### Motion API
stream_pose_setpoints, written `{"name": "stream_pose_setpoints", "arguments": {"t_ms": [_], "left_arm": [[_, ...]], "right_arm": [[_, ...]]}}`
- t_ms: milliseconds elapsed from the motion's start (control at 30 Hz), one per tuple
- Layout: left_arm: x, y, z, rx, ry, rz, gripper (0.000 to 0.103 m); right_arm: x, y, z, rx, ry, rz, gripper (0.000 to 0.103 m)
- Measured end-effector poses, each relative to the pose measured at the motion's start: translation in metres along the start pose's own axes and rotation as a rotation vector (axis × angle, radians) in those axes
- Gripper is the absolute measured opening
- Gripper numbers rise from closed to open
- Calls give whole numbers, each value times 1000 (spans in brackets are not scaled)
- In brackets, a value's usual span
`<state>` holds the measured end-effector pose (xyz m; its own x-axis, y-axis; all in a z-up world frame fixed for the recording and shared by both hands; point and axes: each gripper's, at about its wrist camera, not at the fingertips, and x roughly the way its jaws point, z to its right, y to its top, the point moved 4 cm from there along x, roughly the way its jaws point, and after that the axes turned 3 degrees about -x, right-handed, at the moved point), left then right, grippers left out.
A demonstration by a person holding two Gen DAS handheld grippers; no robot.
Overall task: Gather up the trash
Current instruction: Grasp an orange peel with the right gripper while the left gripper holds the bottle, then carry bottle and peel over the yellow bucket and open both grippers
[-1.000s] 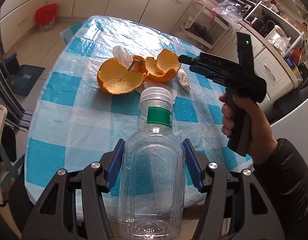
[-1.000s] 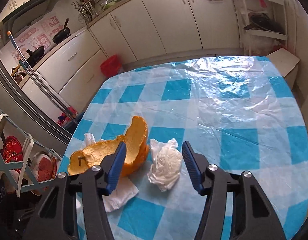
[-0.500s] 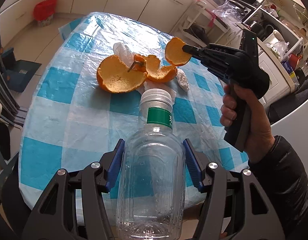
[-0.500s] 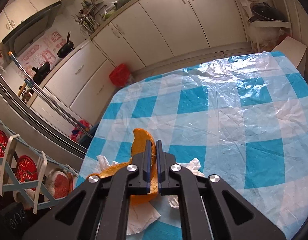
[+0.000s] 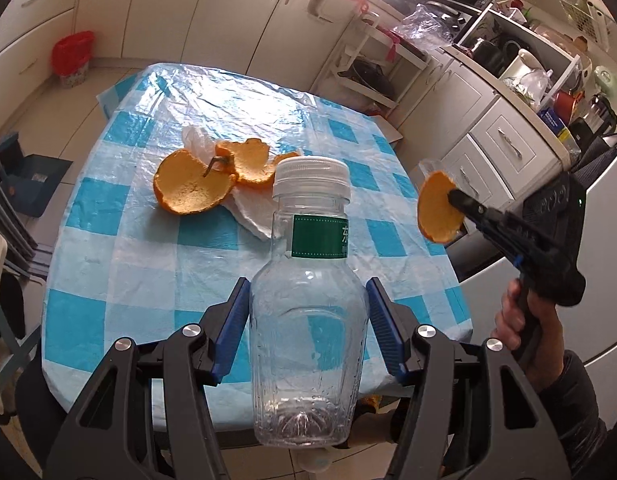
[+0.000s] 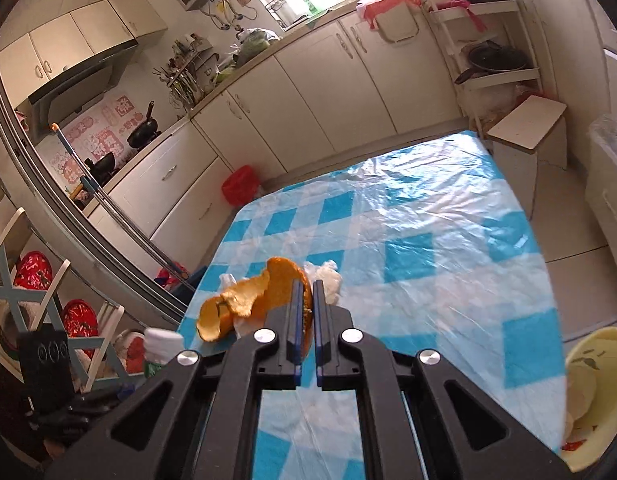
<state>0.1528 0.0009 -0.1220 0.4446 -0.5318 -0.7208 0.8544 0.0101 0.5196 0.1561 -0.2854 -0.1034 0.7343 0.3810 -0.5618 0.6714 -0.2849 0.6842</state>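
Left tool (image 5: pixel 308 320) grips a clear bottle (image 5: pixel 308 344) by its body, blue pads (image 5: pixel 234 320) pressed to both sides; the bottle stands upright in the grip, white cap (image 5: pixel 311 178) on, green label band at the neck, held at the near edge of the counter (image 5: pixel 148 272). Right tool (image 6: pixel 305 312) is closed on a peel piece (image 6: pixel 286 280), the piece pinched edge-on between the pads; in the left view the same piece (image 5: pixel 438 210) hangs in the air off the counter's right edge, clear of the cloth. On the counter, under a blue-and-white checked plastic cloth: two more peels (image 5: pixel 192 190), the larger cupped open side up with a stem, the smaller just behind and touching it. White tissue (image 5: pixel 252 214) lies under and beside them; another crumpled tissue (image 6: pixel 328 282) shows just right of the held piece in the right view. Yellow bowl (image 6: pixel 596 400) sits low at the right, past the counter edge. Red bin (image 5: pixel 72 58) stands on the floor by the cabinets.
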Motion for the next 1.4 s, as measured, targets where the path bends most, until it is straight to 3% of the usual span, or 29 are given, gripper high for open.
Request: {"name": "stream_pose_setpoints", "arguments": {"t_ms": [167, 267, 767, 1133, 1233, 1400], "left_arm": [[-5, -4, 35, 51, -4, 9, 56], [-8, -6, 58, 86, -3, 18, 56], [-6, -23, 150, 220, -23, 16, 56], [19, -15, 200, 249, -105, -7, 56], [32, -11, 218, 261, -135, -18, 56], [61, -2, 255, 264, -186, -35, 56]], "right_arm": [[-46, -36, 30, 10, -84, 24, 5], [-58, -46, 44, 66, -88, 45, 5], [-98, -49, 66, 106, -130, 158, 5], [-141, -57, 124, 240, -300, 227, 5], [-149, -59, 146, 301, -361, 217, 5], [-148, -51, 180, 327, -469, 110, 5]]}}
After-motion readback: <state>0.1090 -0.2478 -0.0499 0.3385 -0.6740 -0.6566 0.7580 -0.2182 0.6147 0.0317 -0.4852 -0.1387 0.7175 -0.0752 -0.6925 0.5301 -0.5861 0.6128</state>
